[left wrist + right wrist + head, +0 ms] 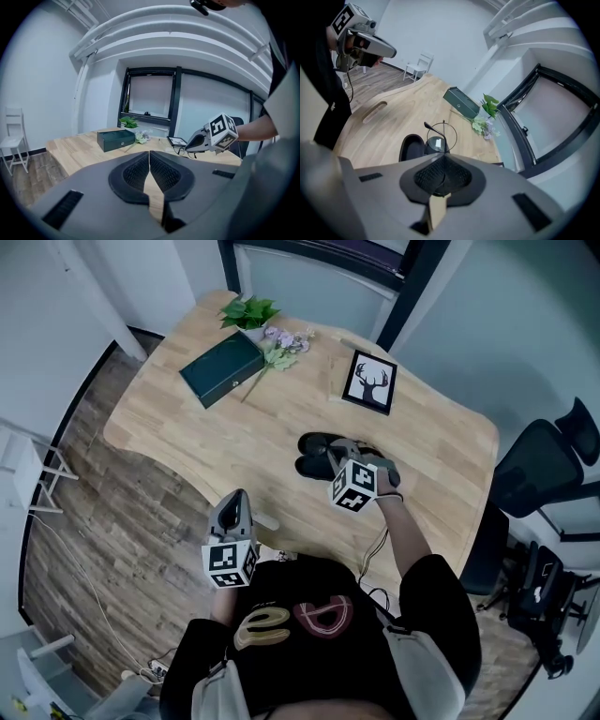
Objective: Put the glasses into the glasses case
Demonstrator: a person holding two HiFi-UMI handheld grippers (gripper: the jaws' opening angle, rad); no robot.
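- Closest in, at the lower left of the head view, the left gripper [149, 153] hovers off the near edge of the wooden table [187, 427]. Its jaws are pressed together with nothing between them.
- Just right of centre, the right gripper [442, 154] tilts down over the tabletop. Its jaws are clenched on the glasses [439, 135], and the thin round wire frame and one temple arm stick out past the tips.
- Those glasses hang right over the open black glasses case [411, 147], which lies mid-table. I cannot tell whether they touch it.
- Further back, towards the upper right of the head view, a framed deer print [370, 382] lies flat on the table.
- At the upper left sits a dark green box [222, 368] with its lid closed.
- Just beside the box lies a flower sprig [284, 345], and a small potted plant [248, 312] stands at the far edge.
- Off the table on the right is a black office chair [544, 465].
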